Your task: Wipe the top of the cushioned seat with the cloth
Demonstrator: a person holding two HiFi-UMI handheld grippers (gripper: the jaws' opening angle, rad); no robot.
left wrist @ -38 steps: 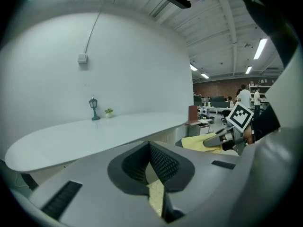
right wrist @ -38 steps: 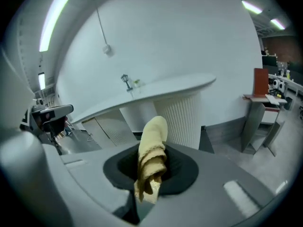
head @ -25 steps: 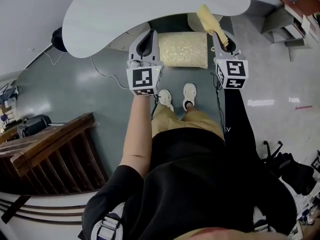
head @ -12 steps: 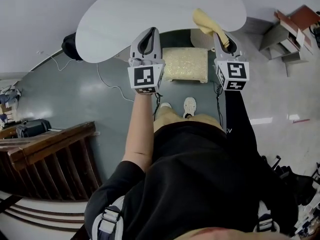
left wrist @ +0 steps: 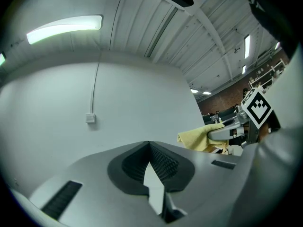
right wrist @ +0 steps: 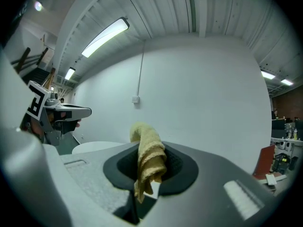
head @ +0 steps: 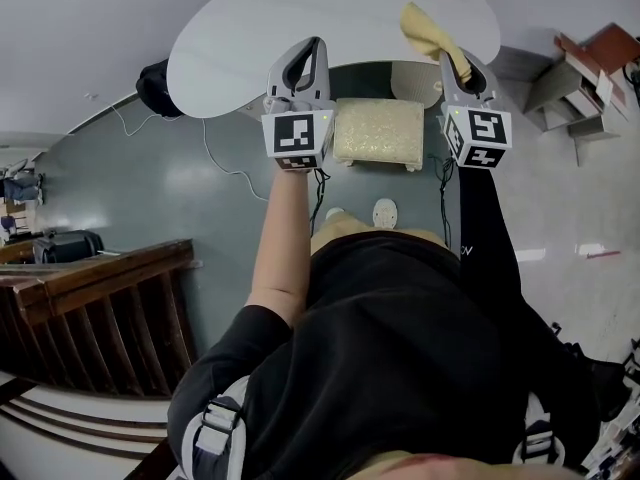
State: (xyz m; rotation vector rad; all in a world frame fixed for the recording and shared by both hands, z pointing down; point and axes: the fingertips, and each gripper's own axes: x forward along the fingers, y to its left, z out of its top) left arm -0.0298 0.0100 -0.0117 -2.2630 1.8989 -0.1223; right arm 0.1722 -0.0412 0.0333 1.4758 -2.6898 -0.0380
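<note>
Right gripper (head: 452,60): clenched on cloth (head: 428,30), up over the table (head: 260,38) edge.
Left gripper (head: 308,50): closed, empty.
Seat (head: 378,133): on the floor, between your grippers.
Risk: the cloth is bunched, so your jaws may scrape the seat.

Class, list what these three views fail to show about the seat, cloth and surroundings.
- Cushioned seat: absent from both gripper views, which face wall and ceiling.
- Seat's underside: head view, covered by its own top.
- Cloth: lower end buried between the jaws of the right gripper, its own view.
- Clutter at head view's left edge: too small.
</note>
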